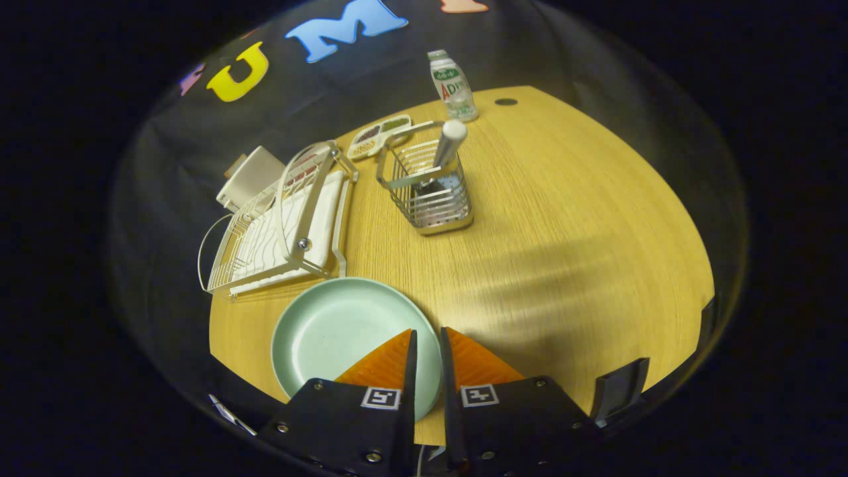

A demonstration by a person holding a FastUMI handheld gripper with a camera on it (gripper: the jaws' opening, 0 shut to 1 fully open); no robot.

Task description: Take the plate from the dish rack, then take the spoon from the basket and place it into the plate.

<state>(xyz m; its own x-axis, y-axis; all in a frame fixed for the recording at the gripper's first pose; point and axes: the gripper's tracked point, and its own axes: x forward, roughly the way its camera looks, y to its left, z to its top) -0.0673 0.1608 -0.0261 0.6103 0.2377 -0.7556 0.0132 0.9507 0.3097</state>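
A pale green plate [331,331] lies flat on the wooden table [563,232], just in front of the dish rack [285,218]. My gripper [428,339] stands at the plate's right rim, one finger over the plate's inside and the other outside the rim. The fingers are close together with the rim in the narrow gap, shut on the plate. Beyond the fingers stands a wire basket [430,199] with the spoon [450,142] upright in it, its thick silver handle sticking out of the top.
A small plastic bottle [454,86] stands at the table's far edge behind the basket. A small divided dish [377,136] lies between the rack and the bottle. A white box [248,175] sits behind the rack.
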